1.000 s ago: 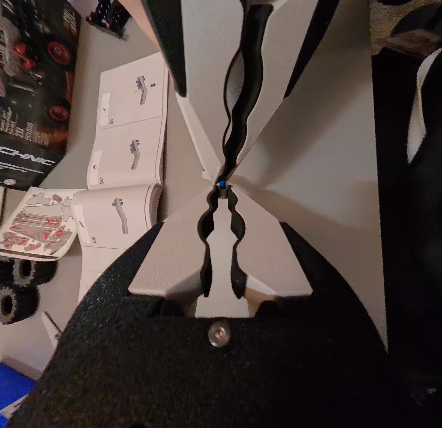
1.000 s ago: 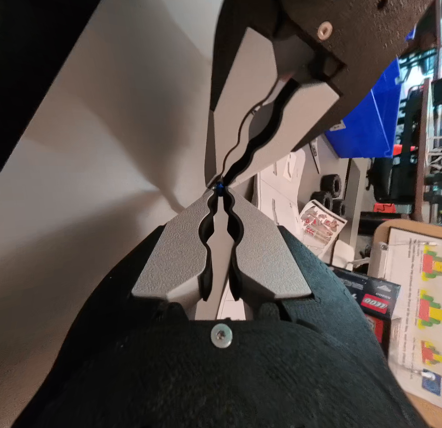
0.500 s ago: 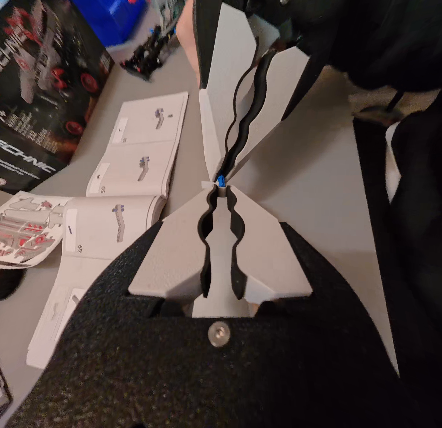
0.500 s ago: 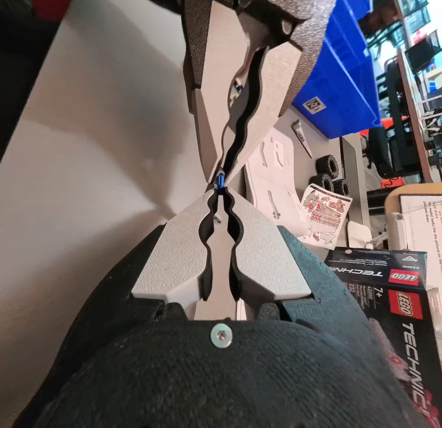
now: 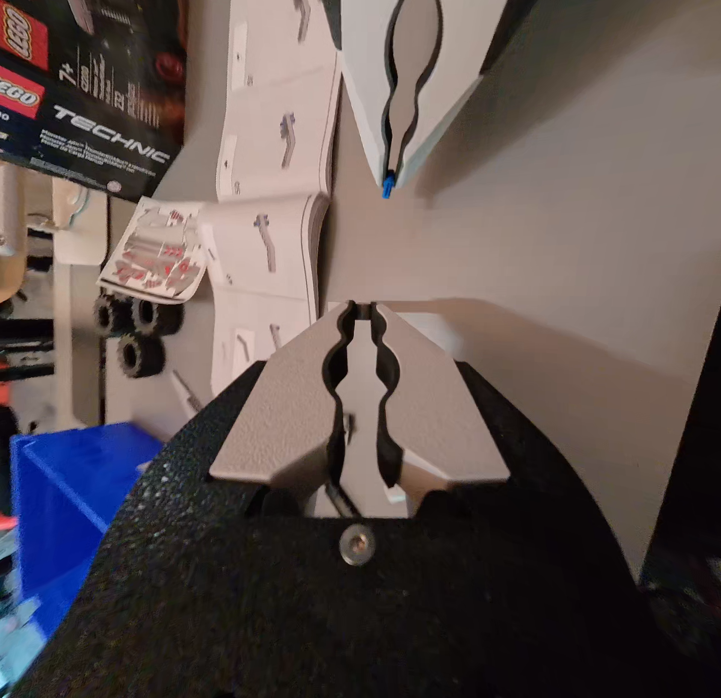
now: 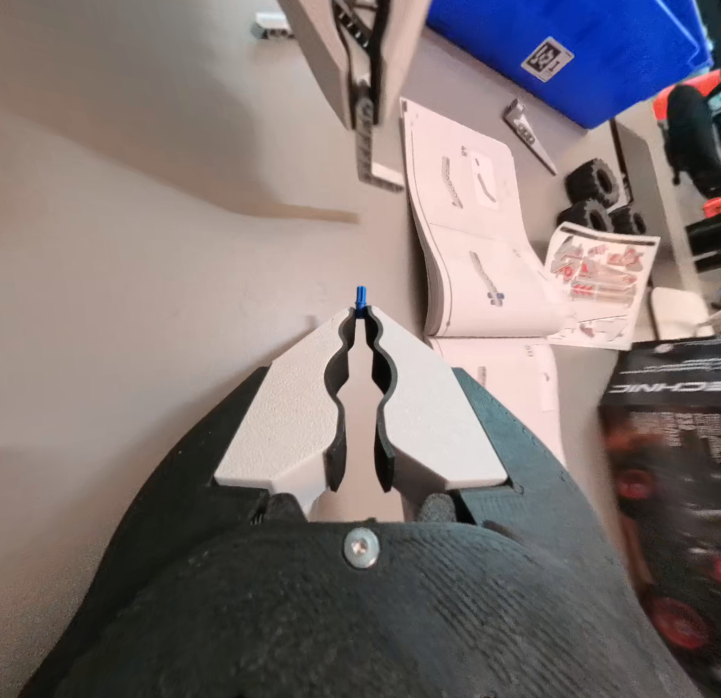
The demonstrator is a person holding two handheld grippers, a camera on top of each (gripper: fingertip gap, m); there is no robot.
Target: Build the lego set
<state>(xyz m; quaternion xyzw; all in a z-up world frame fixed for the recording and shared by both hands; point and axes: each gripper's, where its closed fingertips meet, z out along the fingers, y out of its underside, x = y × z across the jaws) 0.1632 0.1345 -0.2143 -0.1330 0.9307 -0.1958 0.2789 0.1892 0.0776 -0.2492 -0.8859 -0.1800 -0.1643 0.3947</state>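
Observation:
My right gripper (image 6: 361,313) is shut on a small blue pin (image 6: 361,296) that sticks out past its tips, above the pale table (image 6: 136,269). My left gripper (image 5: 363,309) is shut on a dark grey holed beam, seen end-on between its tips. In the right wrist view the left gripper (image 6: 364,117) comes in from the top, and the grey beam (image 6: 365,152) hangs down from its tips. In the left wrist view the right gripper (image 5: 390,170) shows at the top with the blue pin (image 5: 387,185). The two grippers are apart, tips facing each other.
An open instruction booklet (image 5: 273,133) (image 6: 468,230) lies beside the grippers. Past it lie a sticker sheet (image 6: 601,285), black tyres (image 6: 593,183) and the black set box (image 5: 86,74). A blue bin (image 6: 565,27) stands at the table's side. A small grey part (image 6: 269,25) lies farther off.
The grippers were tip to tip, with the blue pin against the left gripper's tips. They have drawn apart; the pin stays in the right gripper, the beam in the left.

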